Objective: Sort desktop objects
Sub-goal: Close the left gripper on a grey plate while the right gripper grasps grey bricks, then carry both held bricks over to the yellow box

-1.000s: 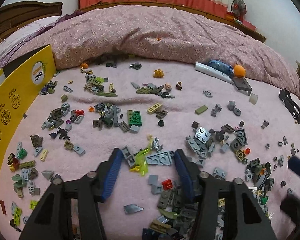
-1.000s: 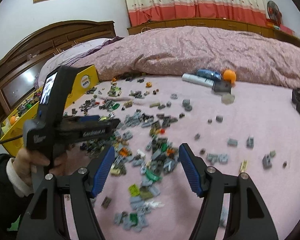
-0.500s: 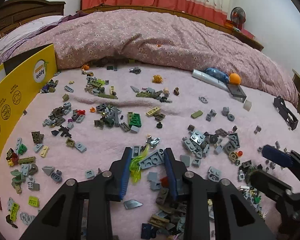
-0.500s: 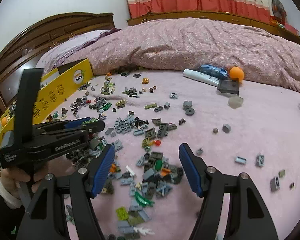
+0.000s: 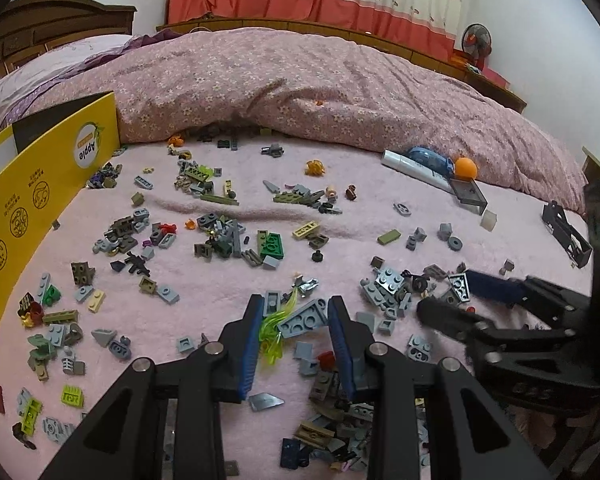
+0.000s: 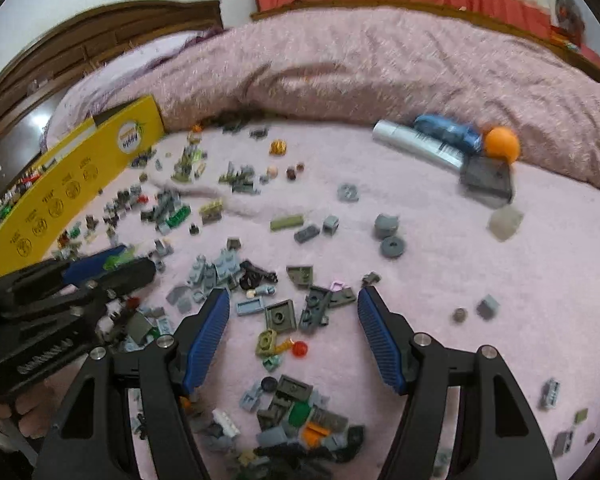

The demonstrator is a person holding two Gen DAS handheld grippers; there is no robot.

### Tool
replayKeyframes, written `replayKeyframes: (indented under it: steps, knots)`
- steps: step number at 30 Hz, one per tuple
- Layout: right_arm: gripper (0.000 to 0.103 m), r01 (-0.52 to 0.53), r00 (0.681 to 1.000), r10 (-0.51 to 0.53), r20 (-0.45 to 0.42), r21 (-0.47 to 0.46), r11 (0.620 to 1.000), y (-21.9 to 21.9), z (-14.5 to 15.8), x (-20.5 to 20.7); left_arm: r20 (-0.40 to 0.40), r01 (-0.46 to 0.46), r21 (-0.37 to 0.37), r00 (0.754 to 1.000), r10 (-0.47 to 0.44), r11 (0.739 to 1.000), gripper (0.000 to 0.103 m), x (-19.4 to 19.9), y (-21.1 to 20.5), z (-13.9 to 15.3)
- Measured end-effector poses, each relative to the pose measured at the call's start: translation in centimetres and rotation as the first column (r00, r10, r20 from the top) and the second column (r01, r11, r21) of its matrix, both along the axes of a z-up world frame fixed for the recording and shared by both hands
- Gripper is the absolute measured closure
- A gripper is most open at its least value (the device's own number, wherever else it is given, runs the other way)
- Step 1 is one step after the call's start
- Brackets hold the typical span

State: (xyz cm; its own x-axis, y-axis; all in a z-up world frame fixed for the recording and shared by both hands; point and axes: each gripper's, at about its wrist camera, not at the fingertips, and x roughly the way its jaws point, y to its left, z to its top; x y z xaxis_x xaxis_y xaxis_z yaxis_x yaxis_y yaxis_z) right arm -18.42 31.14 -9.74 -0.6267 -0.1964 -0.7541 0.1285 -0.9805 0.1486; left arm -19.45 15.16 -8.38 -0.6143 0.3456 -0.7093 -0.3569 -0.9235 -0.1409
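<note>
Grey and wedge-shaped, the studded plate [image 5: 305,319] lies on the pink blanket [image 5: 380,184] between the blue pads of your left gripper [image 5: 296,330], beside a translucent lime-green piece [image 5: 275,332]; its jaws have just been closing around both, and whether the pads press on them yet you cannot tell. Your right gripper [image 6: 294,328] hangs with jaws spread wide and grasping nothing, over dark grey plates [image 6: 300,312] in the scattered bricks. The yellow box [image 5: 32,196] stands at the left edge.
</note>
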Motion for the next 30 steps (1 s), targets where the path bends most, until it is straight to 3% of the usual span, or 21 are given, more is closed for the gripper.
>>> replayKeyframes:
  steps: [3,5,8,22,30]
  knots:
    - [0.052,0.005,1.0,-0.005,0.015,0.017,1.0,0.0,-0.4,-0.3,0.013,-0.001,0.008,1.0,0.001,1.0,0.07,-0.1,-0.1,-0.2]
    - [0.071,0.007,1.0,-0.007,0.012,0.005,1.0,0.2,-0.4,-0.3,0.014,0.0,0.01,1.0,0.0,1.0,0.071,-0.1,-0.2,-0.1]
    - [0.09,0.024,1.0,-0.024,0.015,-0.021,0.999,0.8,-0.5,-0.2,0.007,0.002,0.009,1.0,-0.002,1.0,0.071,0.1,-0.2,0.0]
    - [0.09,0.012,0.997,-0.012,-0.072,-0.002,1.0,0.2,2.0,2.1,-0.046,0.01,0.025,0.999,-0.008,1.0,0.071,2.1,-0.8,2.2]
    - [0.09,-0.018,0.995,0.014,-0.1,-0.04,0.999,-1.1,3.9,4.6,-0.069,0.018,0.052,0.997,-0.015,0.998,0.07,4.0,-1.9,3.9]
